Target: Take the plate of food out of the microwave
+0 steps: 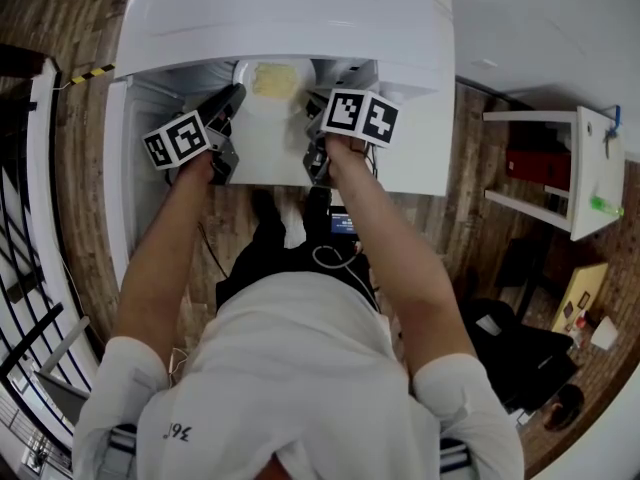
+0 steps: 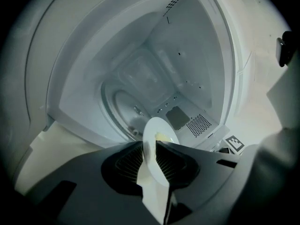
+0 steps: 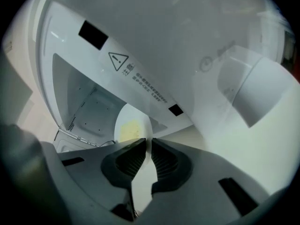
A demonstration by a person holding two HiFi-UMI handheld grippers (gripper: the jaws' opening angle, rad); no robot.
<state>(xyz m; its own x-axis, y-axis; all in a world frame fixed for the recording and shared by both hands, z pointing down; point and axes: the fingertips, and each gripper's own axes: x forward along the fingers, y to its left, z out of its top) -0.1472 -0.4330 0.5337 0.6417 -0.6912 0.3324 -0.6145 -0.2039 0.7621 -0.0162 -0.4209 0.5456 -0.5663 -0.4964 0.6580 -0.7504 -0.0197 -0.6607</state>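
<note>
A white plate (image 1: 262, 118) with yellow food (image 1: 274, 78) hangs at the mouth of the open white microwave (image 1: 290, 18). My left gripper (image 1: 230, 101) is shut on the plate's left rim. In the left gripper view the plate (image 2: 159, 132) stands edge-on between the pads (image 2: 129, 161), in front of the bare cavity (image 2: 154, 74) and its turntable (image 2: 123, 108). My right gripper (image 1: 314, 110) grips the right rim. The right gripper view shows the plate (image 3: 130, 125) running into the narrow gap of that gripper (image 3: 146, 145), with the jaws pressed on its edge.
The microwave door (image 1: 118, 168) stands open at the left. A warning label (image 3: 120, 60) marks the white frame above the cavity. A white shelf unit (image 1: 560, 168) stands to the right on the wooden floor (image 1: 80, 28). Black railings (image 1: 25, 298) run along the far left.
</note>
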